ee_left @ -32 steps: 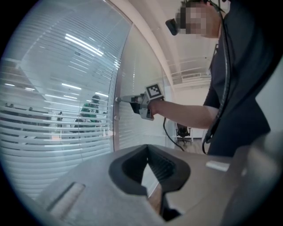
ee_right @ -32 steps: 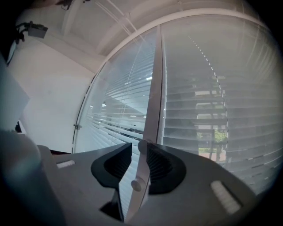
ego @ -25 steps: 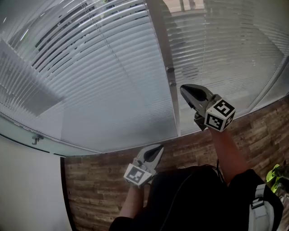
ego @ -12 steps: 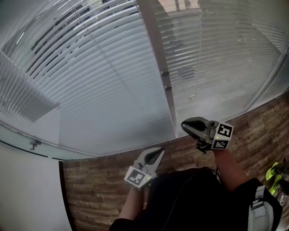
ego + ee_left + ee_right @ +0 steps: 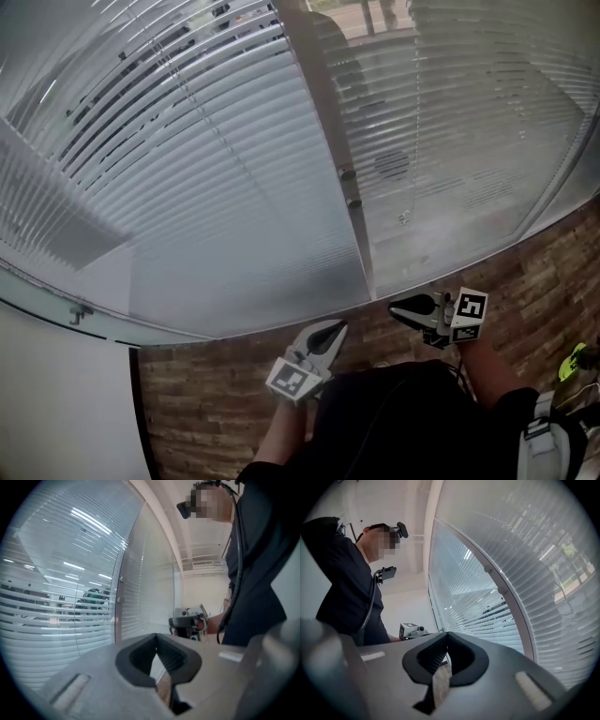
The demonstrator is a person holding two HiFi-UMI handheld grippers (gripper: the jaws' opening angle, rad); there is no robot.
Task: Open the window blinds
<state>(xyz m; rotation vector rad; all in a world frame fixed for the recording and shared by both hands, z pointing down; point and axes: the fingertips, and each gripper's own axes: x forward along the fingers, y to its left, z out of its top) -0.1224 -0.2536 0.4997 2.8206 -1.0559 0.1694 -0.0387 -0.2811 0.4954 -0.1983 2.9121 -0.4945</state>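
Here we are, looking steeply down at the window. The blinds (image 5: 216, 197) hang fully lowered across both panes, slats running side to side all the way to the bottom edge of the glass. A pale upright post (image 5: 323, 122) splits the left stretch of slats from the right one, and it carries two small knobs (image 5: 349, 174), one just above the other. Through the upper left slats we catch dark shapes outside. Lower down, the slats read as one grey sheet.

Our left gripper (image 5: 334, 327) sits low in the middle of the head view, over the wood-patterned floor (image 5: 197, 403). Its tip aims up toward the bottom of the blinds but is apart from them. Its own view settles the grip: the two jaws meet at the tips, with nothing caught between them.

Our right gripper (image 5: 396, 307) is near it on the right, lying almost level with its tip pointing left and its marker cube (image 5: 469, 315) on the far side. It sits just below the bottom edge of the right-hand blinds and isn't touching them. Its jaws are pressed together too, and they're empty. Each gripper's view catches the other one across our dark top (image 5: 394, 422), with the slats curving away beside it.
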